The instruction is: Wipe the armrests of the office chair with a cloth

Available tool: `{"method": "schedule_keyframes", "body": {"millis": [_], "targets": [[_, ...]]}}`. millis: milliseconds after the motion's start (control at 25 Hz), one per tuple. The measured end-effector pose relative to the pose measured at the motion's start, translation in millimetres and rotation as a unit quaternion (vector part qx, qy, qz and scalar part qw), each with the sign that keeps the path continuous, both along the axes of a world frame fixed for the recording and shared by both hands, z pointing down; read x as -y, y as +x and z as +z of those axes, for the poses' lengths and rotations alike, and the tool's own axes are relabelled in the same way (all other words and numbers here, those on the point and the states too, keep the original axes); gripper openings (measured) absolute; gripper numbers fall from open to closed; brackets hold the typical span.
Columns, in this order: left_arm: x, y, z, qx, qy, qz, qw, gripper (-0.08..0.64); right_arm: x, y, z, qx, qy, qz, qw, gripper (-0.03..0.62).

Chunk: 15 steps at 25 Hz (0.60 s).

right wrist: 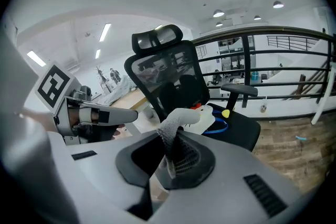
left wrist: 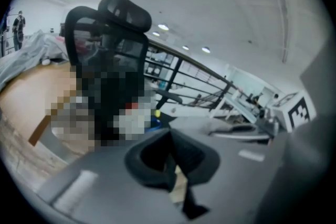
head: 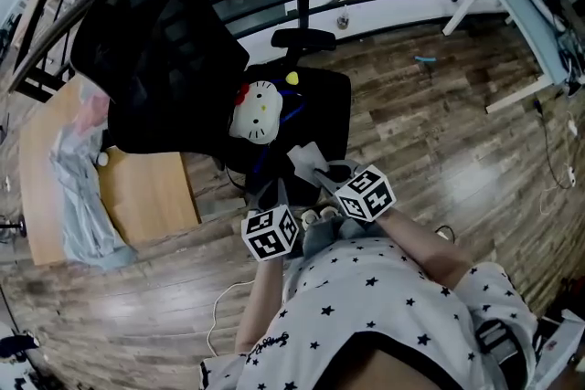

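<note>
Head view: the black mesh office chair [head: 174,59] fills 11 o'clock, with one armrest [head: 303,39] at 12.

Left gripper view: the left gripper [left wrist: 169,157] is pinched together on nothing.

Right gripper view: the right gripper [right wrist: 170,157] clamps a pale, netted cloth [right wrist: 176,123] that stands up toward 12, in front of the chair.

The wooden plank floor [head: 430,142] carries a black office chair [head: 164,59] near its far edge. A pale wooden worktop [head: 151,192] stands at the left and a white table [head: 535,23] in the far right corner. A white cable [head: 224,301] lies on the near planks.
</note>
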State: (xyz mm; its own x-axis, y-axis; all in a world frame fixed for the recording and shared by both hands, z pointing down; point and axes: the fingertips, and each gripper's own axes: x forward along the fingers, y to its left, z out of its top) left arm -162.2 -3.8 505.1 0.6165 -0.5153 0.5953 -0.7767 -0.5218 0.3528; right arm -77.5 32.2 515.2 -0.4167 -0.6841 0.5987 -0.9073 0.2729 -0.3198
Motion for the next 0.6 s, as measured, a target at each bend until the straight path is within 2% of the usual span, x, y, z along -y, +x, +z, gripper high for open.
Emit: {"method": "schedule_keyframes", "body": {"millis": [360,600], "targets": [[20,1,2,-0.005,0.008,0.020,0.9998,0.006,16,5,-12,-0.002,0.021,0.025,0.999,0.029],[29,5,2,0.002,0.014,0.017,0.9998,0.006,26,15,-22,0.010,0.033,0.032,0.999,0.029]]}}
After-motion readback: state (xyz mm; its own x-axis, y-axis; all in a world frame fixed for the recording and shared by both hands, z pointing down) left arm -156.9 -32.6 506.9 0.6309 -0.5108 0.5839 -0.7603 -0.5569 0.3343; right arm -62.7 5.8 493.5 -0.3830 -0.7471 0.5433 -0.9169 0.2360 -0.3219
